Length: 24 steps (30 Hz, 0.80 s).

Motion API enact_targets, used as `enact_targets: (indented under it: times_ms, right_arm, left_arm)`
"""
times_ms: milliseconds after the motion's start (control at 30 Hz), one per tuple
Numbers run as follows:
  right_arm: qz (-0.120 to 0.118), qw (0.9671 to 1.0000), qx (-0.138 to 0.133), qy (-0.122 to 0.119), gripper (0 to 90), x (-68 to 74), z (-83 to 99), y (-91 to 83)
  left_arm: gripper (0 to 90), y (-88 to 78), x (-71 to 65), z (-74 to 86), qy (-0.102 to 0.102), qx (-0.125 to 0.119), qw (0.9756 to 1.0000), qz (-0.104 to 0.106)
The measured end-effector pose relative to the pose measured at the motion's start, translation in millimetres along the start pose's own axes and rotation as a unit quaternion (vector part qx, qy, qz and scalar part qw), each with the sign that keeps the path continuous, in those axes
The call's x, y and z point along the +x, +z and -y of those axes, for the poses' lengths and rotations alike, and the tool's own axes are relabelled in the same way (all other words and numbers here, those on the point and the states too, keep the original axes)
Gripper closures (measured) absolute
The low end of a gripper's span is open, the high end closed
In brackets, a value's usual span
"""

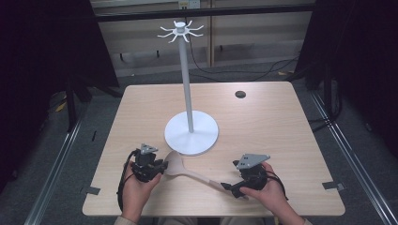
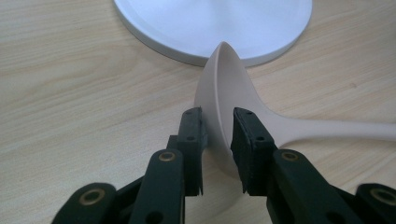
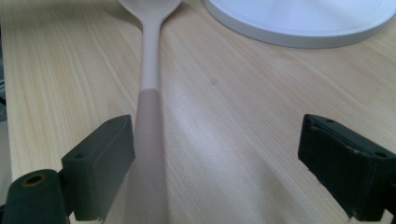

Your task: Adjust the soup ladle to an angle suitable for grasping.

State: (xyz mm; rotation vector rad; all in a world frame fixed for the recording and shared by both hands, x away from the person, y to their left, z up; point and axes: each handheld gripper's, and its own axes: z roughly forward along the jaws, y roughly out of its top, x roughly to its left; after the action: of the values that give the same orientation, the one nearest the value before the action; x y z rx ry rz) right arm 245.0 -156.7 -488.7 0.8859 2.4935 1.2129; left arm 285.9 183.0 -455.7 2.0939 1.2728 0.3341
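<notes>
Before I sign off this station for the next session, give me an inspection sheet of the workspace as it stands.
Surface: light wooden table, with a dark round hole near the far edge and grey tape tabs at the near corners.
Job's things: pale spoon lying near the front edge, bowl beside the white stand, a round base with a tall pole and hooks on top.
Clutter: nothing seen.
Grippers: left gripper shut on the spoon bowl's rim; right gripper open, the spoon handle beside one jaw.
Cables: black cables on the floor behind the table.
Surroundings: dark curtains at both sides, grey floor.
</notes>
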Motion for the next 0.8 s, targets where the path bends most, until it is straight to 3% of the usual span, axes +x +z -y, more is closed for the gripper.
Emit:
enact_targets:
  times_ms: [400,567,633,667,700,800]
  right_arm:
    - [-0.002,1.0,0.003,0.001,10.9,0.8,1.1,0.2]
    - [-0.004,1.0,0.003,-0.002,13.0,2.3,1.2,0.5]
    - [-0.01,0.9999,-0.001,-0.007,18.7,4.2,0.9,0.7]
    - [-0.017,0.9998,-0.002,-0.012,26.8,6.3,0.2,0.8]
    - [-0.017,0.9998,-0.002,-0.012,26.8,6.3,0.2,0.8]
    - [-0.029,0.9993,-0.003,-0.024,44.8,11.2,-1.3,0.9]
  left_arm:
    - [73.2,-2.0,2.0,-1.5,0.008,0.001,0.9999,0.01]
    - [68.5,-1.8,2.9,-1.7,0.005,-0.002,0.9998,0.017]
    - [67.3,-2.7,3.9,-2.1,0.009,-0.005,0.9999,0.013]
    - [63.3,-3.3,4.7,-2.3,0.011,-0.008,0.9998,0.011]
    - [63.3,-3.8,5.3,-2.6,0.01,-0.01,0.9998,0.01]
    - [57.2,-4.7,8.0,-2.8,0.009,-0.013,0.9998,0.011]
